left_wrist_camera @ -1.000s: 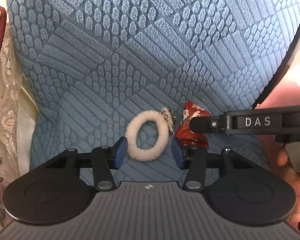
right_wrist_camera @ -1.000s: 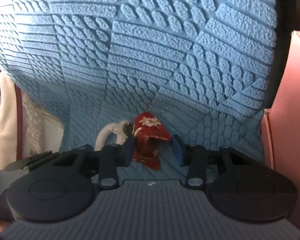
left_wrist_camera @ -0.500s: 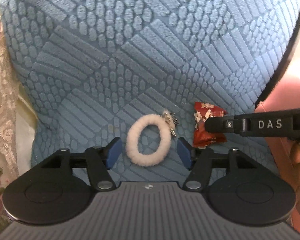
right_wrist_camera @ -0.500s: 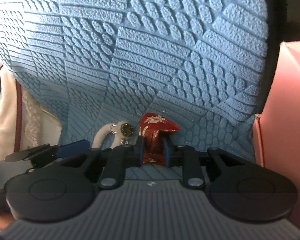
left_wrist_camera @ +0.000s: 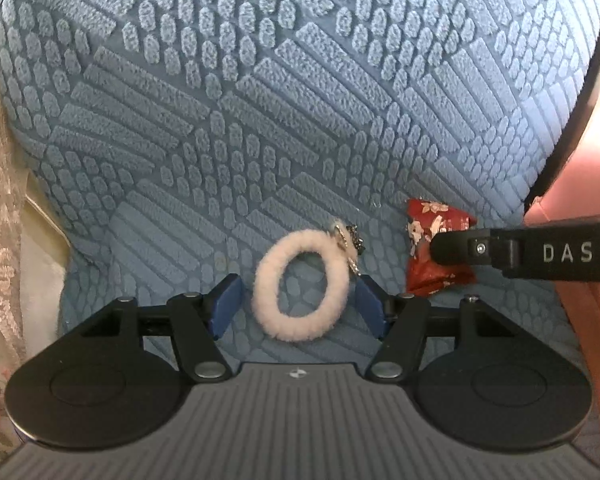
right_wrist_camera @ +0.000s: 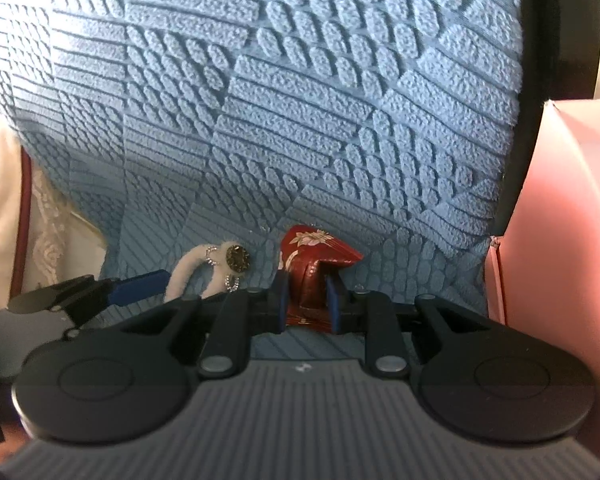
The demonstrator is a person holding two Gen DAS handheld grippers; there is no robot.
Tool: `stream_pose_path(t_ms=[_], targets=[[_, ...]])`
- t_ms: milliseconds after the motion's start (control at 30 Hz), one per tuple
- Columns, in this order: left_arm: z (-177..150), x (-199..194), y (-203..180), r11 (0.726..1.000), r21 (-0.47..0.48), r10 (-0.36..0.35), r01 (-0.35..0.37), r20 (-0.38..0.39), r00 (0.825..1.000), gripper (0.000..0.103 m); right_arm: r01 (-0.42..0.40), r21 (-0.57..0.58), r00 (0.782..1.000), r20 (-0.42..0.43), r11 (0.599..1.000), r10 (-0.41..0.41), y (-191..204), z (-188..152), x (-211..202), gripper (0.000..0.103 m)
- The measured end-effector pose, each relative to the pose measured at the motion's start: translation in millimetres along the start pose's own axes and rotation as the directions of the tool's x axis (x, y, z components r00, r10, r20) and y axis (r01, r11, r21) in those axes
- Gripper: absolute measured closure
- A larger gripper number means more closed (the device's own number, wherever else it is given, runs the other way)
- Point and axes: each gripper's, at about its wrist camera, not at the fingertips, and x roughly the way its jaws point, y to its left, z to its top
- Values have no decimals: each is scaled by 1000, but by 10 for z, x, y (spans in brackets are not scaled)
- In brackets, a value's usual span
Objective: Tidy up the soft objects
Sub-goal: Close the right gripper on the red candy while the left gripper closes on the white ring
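A white fluffy hair ring (left_wrist_camera: pixel 300 286) with a small metal charm (left_wrist_camera: pixel 346 240) lies on the blue textured cushion (left_wrist_camera: pixel 260 100). My left gripper (left_wrist_camera: pixel 300 306) is open, its blue pads on either side of the ring, not touching it. A small red floral fabric pouch (right_wrist_camera: pixel 314 264) lies to the ring's right; in the left wrist view the pouch (left_wrist_camera: pixel 428 224) is partly hidden by the right gripper's finger. My right gripper (right_wrist_camera: pixel 307 300) is shut on the pouch, which still rests on the cushion. The ring (right_wrist_camera: pixel 188 270) also shows in the right wrist view.
A pink box (right_wrist_camera: pixel 560 220) stands at the right beside the cushion, close to my right gripper. Cream lace fabric (left_wrist_camera: pixel 0 200) with red trim lies at the left. A dark curved edge (left_wrist_camera: pixel 580 80) borders the cushion on the right.
My right gripper has closed on the red pouch. My left gripper has opened wider and moved in around the ring.
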Motion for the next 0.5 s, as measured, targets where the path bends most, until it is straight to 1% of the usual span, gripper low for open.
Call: stream_pose_path(t_ms=[133,167,233,300,333,400,433,500], targets=[[-2,32,23,1000,10,11,-11,8,1000,36,8,-11,1000,4,1000,-8,36,-22,1,79],[-9,40,-8,1000,24,20,-20,11,1000,38,10,-14,1000,5,1000,-10,41,-27,-1,79],[-26,45,-78,998,51,25,-26,22,999,46,12,-18,1000,5,1000,-12,63,-24,10,79],[-18,40,-103,999,44,17,-18,24,1000,64,13,-18,1000,4,1000,-13,91,-7,32,79],[-14,35,-117,999,46,16,-17,25,1000,68,14,-17,1000,5,1000,-14,96,-3,36,79],[1,37,-110,999,46,22,-23,25,999,83,16,-18,1000,4,1000,-15,107,26,55,79],[0,-5,-106,999,29,27,-28,24,999,85,15,-19,1000,5,1000,-15,106,27,56,79],[33,-5,-30,999,-39,27,-26,23,999,87,21,-22,1000,8,1000,-21,99,24,34,79]])
